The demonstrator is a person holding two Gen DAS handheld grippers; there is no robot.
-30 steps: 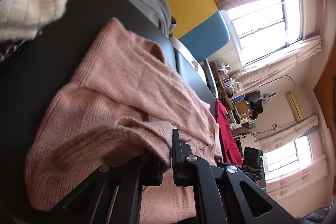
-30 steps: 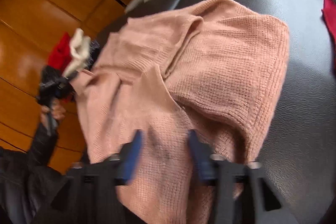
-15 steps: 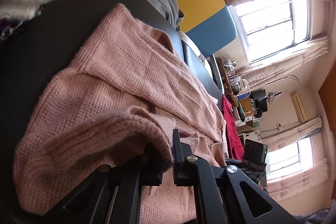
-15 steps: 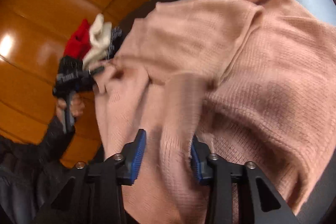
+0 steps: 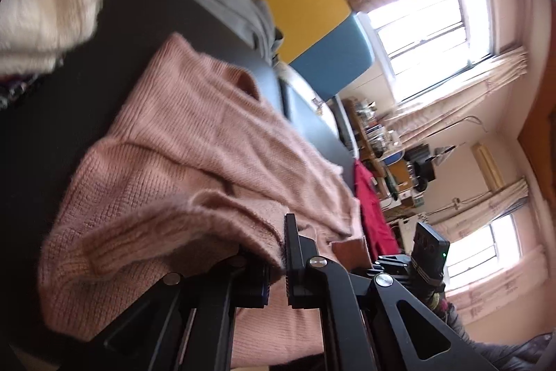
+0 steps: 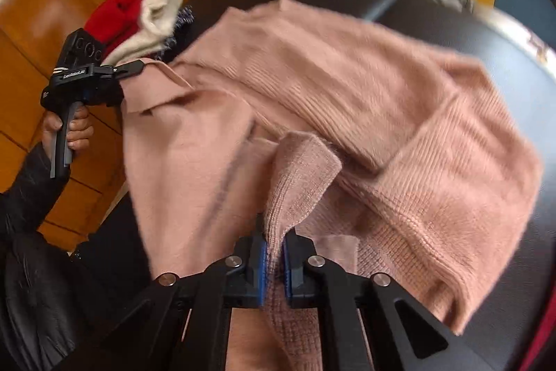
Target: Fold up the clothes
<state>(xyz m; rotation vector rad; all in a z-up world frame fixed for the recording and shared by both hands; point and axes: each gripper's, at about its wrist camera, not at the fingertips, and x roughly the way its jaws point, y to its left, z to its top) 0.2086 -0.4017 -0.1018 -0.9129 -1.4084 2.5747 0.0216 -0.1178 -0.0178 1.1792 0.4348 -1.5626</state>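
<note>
Item: pink sweater, soft, limp knit, draped on dark table. I had both jaws pinched on hem: left gripper at 9 o'clock, right gripper at 6.

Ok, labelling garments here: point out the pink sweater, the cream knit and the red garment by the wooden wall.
pink sweater (image 6: 347, 86), right wrist view, upper body panel.
cream knit (image 6: 156, 11), right wrist view, folded top.
red garment (image 6: 116, 11), right wrist view, upper fold.
</note>
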